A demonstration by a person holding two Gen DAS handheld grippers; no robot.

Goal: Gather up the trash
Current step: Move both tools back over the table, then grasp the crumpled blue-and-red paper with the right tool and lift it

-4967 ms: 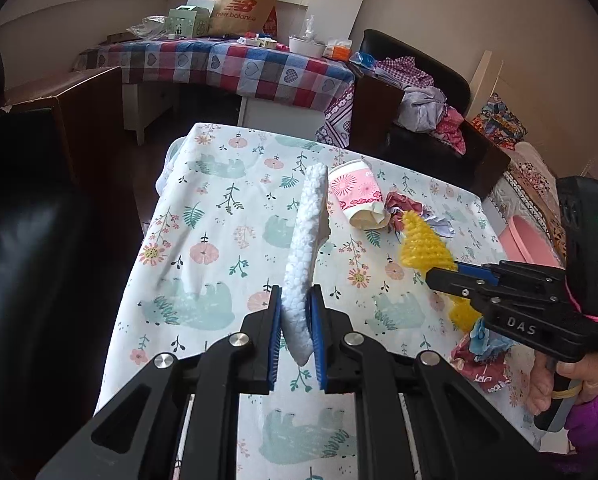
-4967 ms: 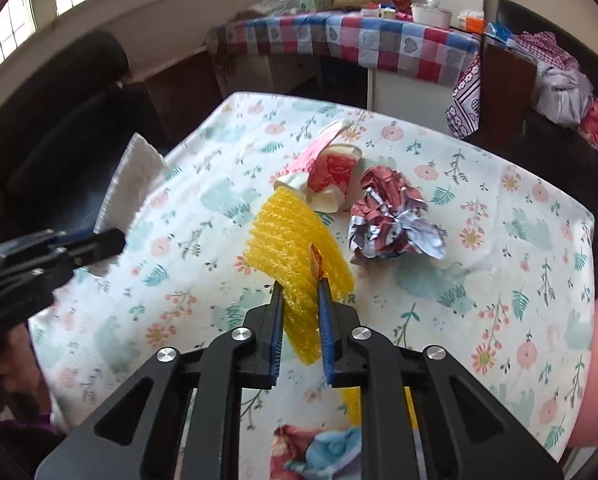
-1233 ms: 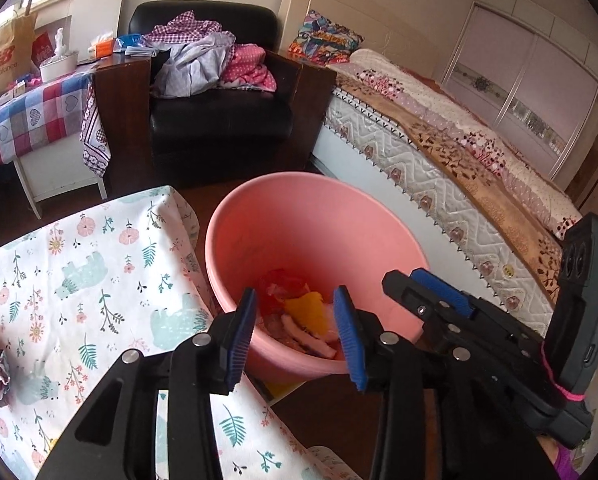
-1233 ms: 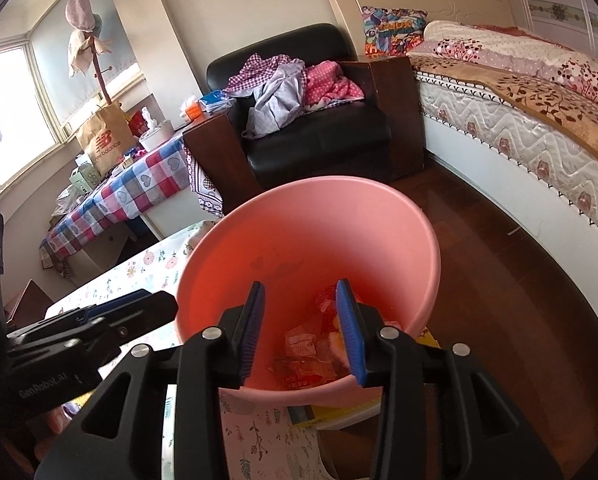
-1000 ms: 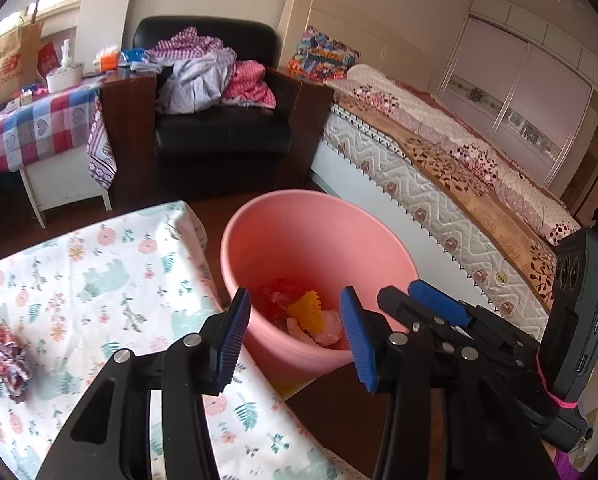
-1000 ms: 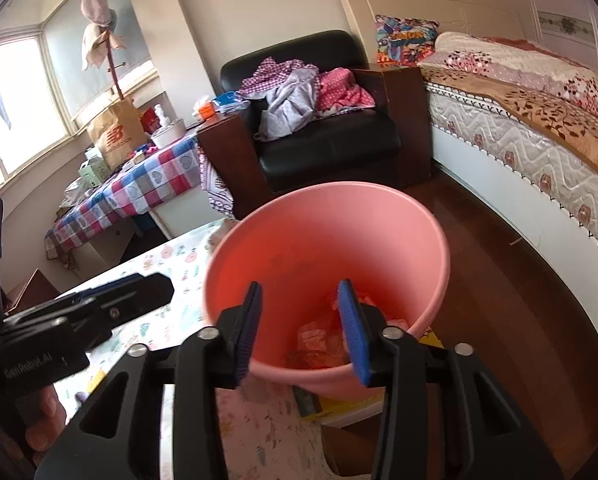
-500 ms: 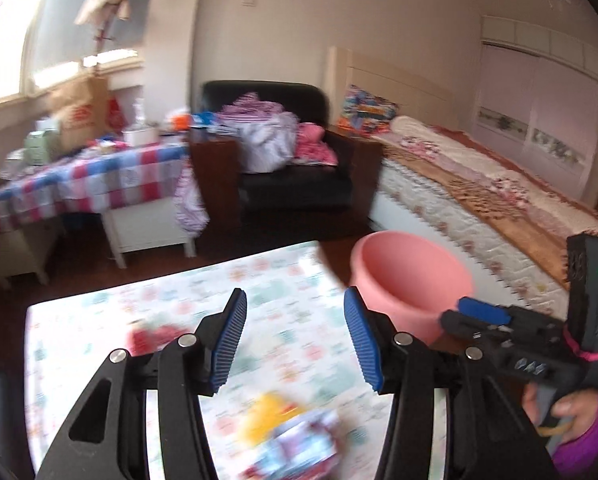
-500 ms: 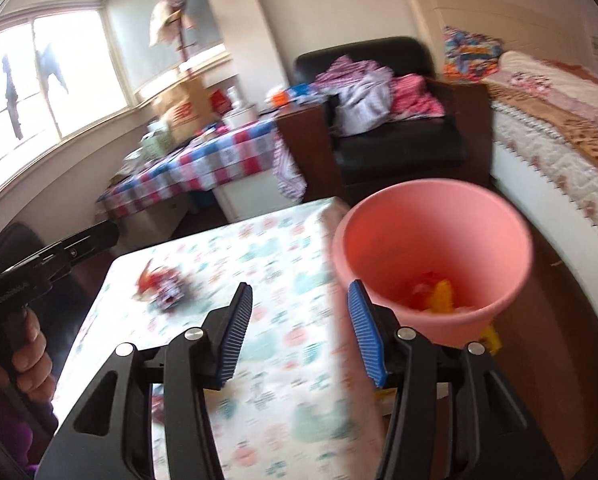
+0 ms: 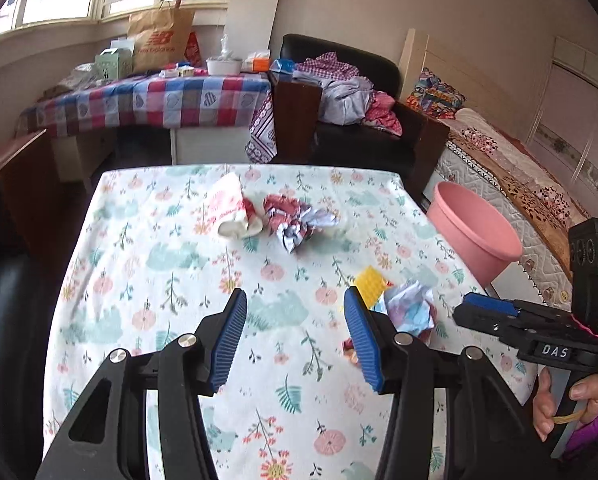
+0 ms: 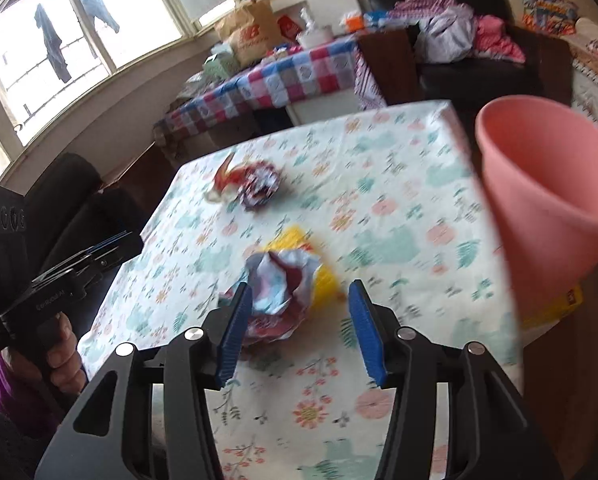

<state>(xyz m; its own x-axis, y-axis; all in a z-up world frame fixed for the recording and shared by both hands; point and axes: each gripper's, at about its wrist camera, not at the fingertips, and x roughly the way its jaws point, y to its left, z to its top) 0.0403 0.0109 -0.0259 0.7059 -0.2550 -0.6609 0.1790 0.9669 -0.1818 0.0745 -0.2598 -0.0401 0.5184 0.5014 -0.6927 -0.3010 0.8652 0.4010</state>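
Note:
On the floral tablecloth (image 9: 147, 264) lie a crushed paper cup (image 9: 233, 210), a crumpled red-and-silver wrapper (image 9: 295, 220), a yellow foam piece (image 9: 369, 280) and a crumpled blue-pink wrapper (image 9: 409, 308). My left gripper (image 9: 291, 336) is open and empty above the near middle of the table. My right gripper (image 10: 299, 328) is open and empty, with the crumpled blue-pink wrapper (image 10: 283, 280) and yellow foam (image 10: 323, 280) just ahead of its fingers. The pink bin (image 9: 475, 228) stands beside the table's right edge; it also shows in the right wrist view (image 10: 539, 168).
A black armchair with clothes (image 9: 351, 92) and a plaid-covered table (image 9: 151, 100) with a paper bag stand behind. A bed (image 9: 511, 168) lies at the right. A dark chair (image 10: 71, 192) sits at the table's left side.
Both grippers have swung from over the pink bin back to the table, open and empty. The white foam and the yellow net held five seconds ago are gone from them.

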